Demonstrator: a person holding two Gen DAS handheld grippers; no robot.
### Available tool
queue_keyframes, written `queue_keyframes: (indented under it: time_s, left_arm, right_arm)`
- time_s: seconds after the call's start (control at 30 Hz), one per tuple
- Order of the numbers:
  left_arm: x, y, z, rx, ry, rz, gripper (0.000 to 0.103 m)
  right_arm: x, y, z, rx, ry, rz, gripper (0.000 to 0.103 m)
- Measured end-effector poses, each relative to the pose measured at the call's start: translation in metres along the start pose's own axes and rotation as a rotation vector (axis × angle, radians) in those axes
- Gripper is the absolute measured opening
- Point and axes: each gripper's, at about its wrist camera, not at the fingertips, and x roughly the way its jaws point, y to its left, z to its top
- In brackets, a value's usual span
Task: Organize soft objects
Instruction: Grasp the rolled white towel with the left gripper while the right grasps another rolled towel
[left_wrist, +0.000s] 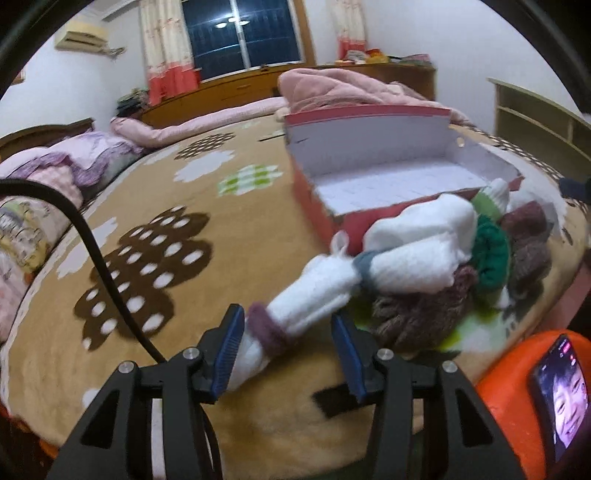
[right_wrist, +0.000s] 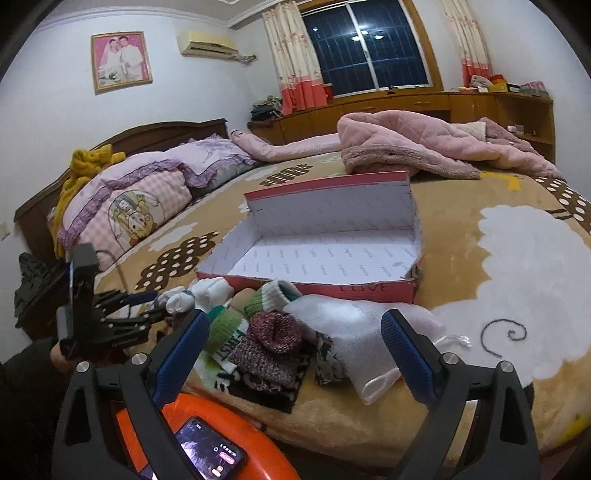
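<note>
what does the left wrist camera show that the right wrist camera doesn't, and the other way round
Only the left wrist view shows the white sock with the purple cuff lying between the open fingers of the left gripper, plus an empty wooden shelf at right.

Only the right wrist view shows the framed wedding photo, the yellow knit on the headboard, the cartoon pillow, and the open right gripper over the pile.

Both show the empty red box, the sock pile, the pink quilt, the window and the phone.

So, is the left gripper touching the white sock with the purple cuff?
Touching. In the left wrist view, the left gripper is open, but its left pad presses against the white sock.
</note>
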Motion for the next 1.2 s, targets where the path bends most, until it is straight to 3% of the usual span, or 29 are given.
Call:
queue_keyframes:
  time_s: [0.1, 0.17, 0.2, 0.27, 0.43, 0.63, 0.83, 0.93, 1.03, 1.2]
  left_arm:
    - [0.018, 0.004, 0.007, 0.006, 0.043, -0.001, 0.032]
    - [0.024, 0.012, 0.006, -0.043, 0.062, -0.001, 0.029]
    - [0.023, 0.015, 0.006, -0.07, 0.06, -0.012, 0.028]
    - [0.022, 0.023, 0.008, -0.144, 0.048, -0.036, 0.028]
    - [0.028, 0.024, 0.006, -0.196, 0.037, -0.029, 0.029]
    - [0.023, 0.03, 0.007, -0.251, 0.03, -0.048, 0.029]
    - [0.019, 0.035, 0.01, -0.288, 0.04, -0.052, 0.028]
    - [0.022, 0.038, 0.011, -0.321, 0.07, -0.04, 0.028]
    - [0.023, 0.043, 0.012, -0.353, 0.081, -0.059, 0.028]
    - [0.025, 0.045, 0.012, -0.369, 0.089, -0.067, 0.028]
  right_arm:
    - [0.005, 0.01, -0.002, -0.032, 0.01, 0.034, 0.097]
    - [0.012, 0.023, -0.001, -0.075, 0.03, 0.081, 0.092]
    - [0.018, 0.03, 0.0, -0.097, 0.046, 0.106, 0.082]
    - [0.033, 0.053, 0.004, -0.169, 0.088, 0.168, 0.072]
    - [0.075, 0.108, 0.009, -0.349, 0.155, 0.199, 0.072]
    - [0.104, 0.148, 0.016, -0.471, 0.168, 0.167, 0.058]
    - [0.134, 0.172, 0.02, -0.592, 0.246, 0.169, 0.044]
    - [0.156, 0.172, 0.019, -0.6, 0.338, 0.172, 0.028]
    - [0.172, 0.169, 0.013, -0.609, 0.397, 0.176, 0.026]
    - [0.183, 0.163, 0.013, -0.572, 0.418, 0.131, 0.026]
